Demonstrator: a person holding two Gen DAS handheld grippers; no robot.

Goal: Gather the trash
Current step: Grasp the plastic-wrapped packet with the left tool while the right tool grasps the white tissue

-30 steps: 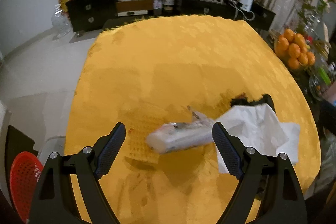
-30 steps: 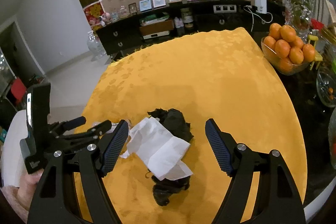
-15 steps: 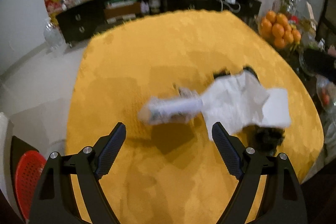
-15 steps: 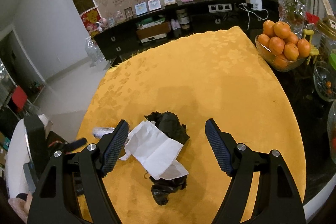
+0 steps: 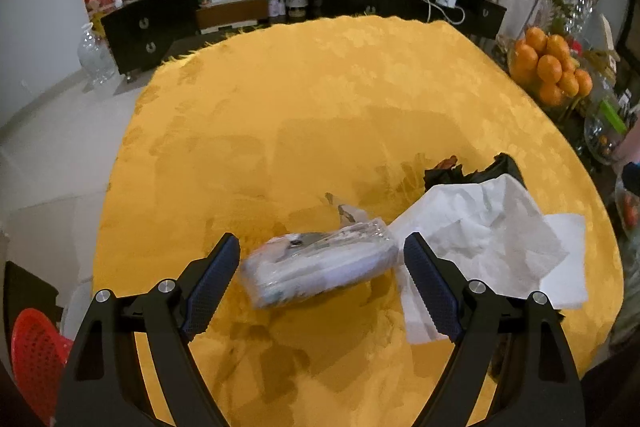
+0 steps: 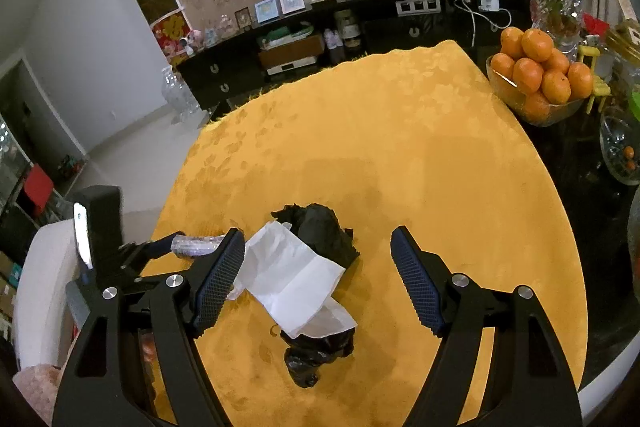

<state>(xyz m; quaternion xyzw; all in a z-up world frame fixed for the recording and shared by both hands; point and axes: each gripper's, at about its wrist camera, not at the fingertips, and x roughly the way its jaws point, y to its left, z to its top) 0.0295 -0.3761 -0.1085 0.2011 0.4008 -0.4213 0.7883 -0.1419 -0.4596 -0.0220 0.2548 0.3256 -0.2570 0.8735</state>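
Observation:
A clear plastic packet (image 5: 320, 267) lies on the yellow tablecloth (image 5: 320, 115). My left gripper (image 5: 322, 239) is open around it, one finger at each end, and the pads do not press on it. To its right a white tissue (image 5: 488, 239) lies over a crumpled black plastic bag (image 5: 508, 165). In the right wrist view my right gripper (image 6: 319, 231) hangs open above the tissue (image 6: 292, 275) and the black bag (image 6: 320, 227), gripping nothing. The left gripper (image 6: 160, 251) and the packet (image 6: 196, 245) show at the left there.
A glass bowl of oranges (image 6: 536, 79) stands at the table's right edge, with a second glass bowl (image 6: 620, 155) nearer. A red basket (image 5: 36, 359) sits low beyond the left edge. A dark sideboard (image 5: 280, 11) runs behind the table.
The left gripper pulled up and back from the packet half a second ago, then came down again so the packet lies between its fingers. The right gripper has stayed put.

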